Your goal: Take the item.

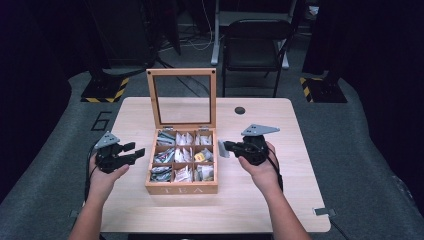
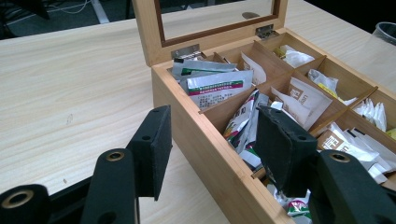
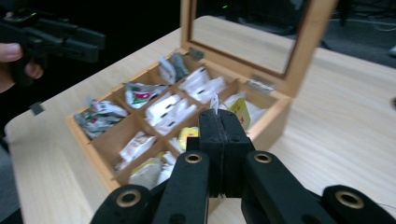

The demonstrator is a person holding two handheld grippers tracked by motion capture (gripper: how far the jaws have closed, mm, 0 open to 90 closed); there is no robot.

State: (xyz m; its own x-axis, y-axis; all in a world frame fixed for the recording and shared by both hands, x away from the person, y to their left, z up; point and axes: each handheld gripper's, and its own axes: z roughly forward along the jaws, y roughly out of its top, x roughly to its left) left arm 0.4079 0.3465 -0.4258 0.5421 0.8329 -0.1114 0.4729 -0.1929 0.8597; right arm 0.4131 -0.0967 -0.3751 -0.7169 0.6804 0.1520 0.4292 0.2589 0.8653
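Observation:
A wooden tea box (image 1: 182, 190) stands mid-table with its glass lid (image 1: 182, 73) upright, and sachets lie in its compartments. My right gripper (image 1: 225, 146) hovers at the box's right side, shut on a thin pale sachet (image 1: 222, 150). In the right gripper view the jaws (image 3: 219, 114) meet, and the sachet's white edge (image 3: 215, 101) pokes up from them above the box (image 3: 275, 122). My left gripper (image 1: 135, 150) is held left of the box, open. In the left gripper view its jaws (image 2: 212, 114) stand apart with nothing between them, near the box's wall (image 2: 196, 135).
A light wooden table (image 1: 260, 200) carries the box, with bare room on both sides and in front. A small dark round disc (image 1: 240, 110) sits in the tabletop behind the right gripper. A black folding chair (image 1: 255, 45) stands beyond the far edge.

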